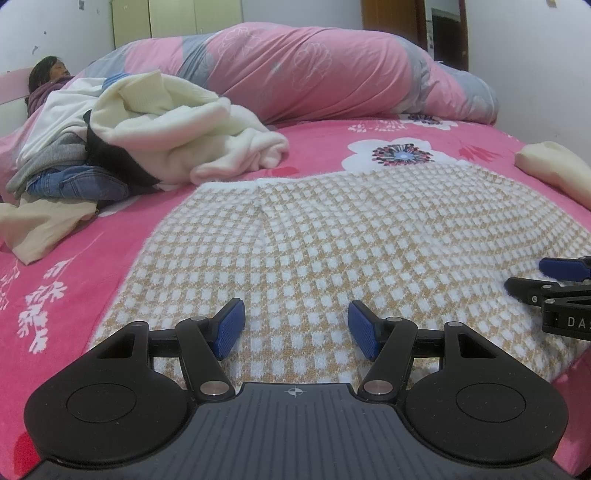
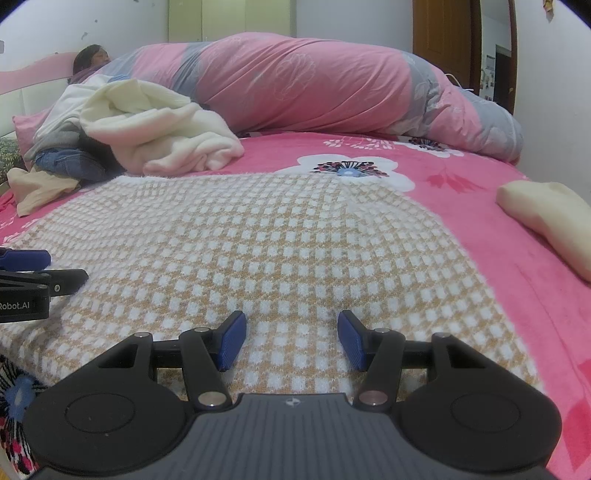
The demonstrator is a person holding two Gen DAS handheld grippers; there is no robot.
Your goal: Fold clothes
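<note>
- Checked knit garment (image 1: 332,236), tan and white, spread flat on pink floral bedsheet (image 1: 92,258), near edge of bed, in front of both cameras.
- Left gripper (image 1: 295,330) over near part of checked knit garment, blue pads (image 1: 231,328) apart, jaws roughly half open, nothing between them but flat cloth below; no pinch on fabric visible.
- Right gripper (image 2: 291,339) same pose over near part of the garment, further right, jaws about half open, nothing clamped.
- Each gripper's fingers poking into the other's view: right one at right edge of left wrist view, left one at left edge of right wrist view, both just above the knit.
- Pile of unfolded clothes (image 1: 122,140) far left of the garment: cream fleece on top, white and grey pieces, black item, blue jeans underneath, beige cloth (image 1: 40,225) trailing out at the bottom.
- Cream folded item (image 2: 546,218) on sheet to the right, apart from the knit.
- Pink and grey quilt (image 1: 314,70) bunched along far side of bed.
- Person (image 1: 48,77) lying at far left by the headboard, mostly hidden behind the pile.
- Wooden door (image 2: 443,44) far right, pale cupboard (image 2: 229,18) at back wall.
</note>
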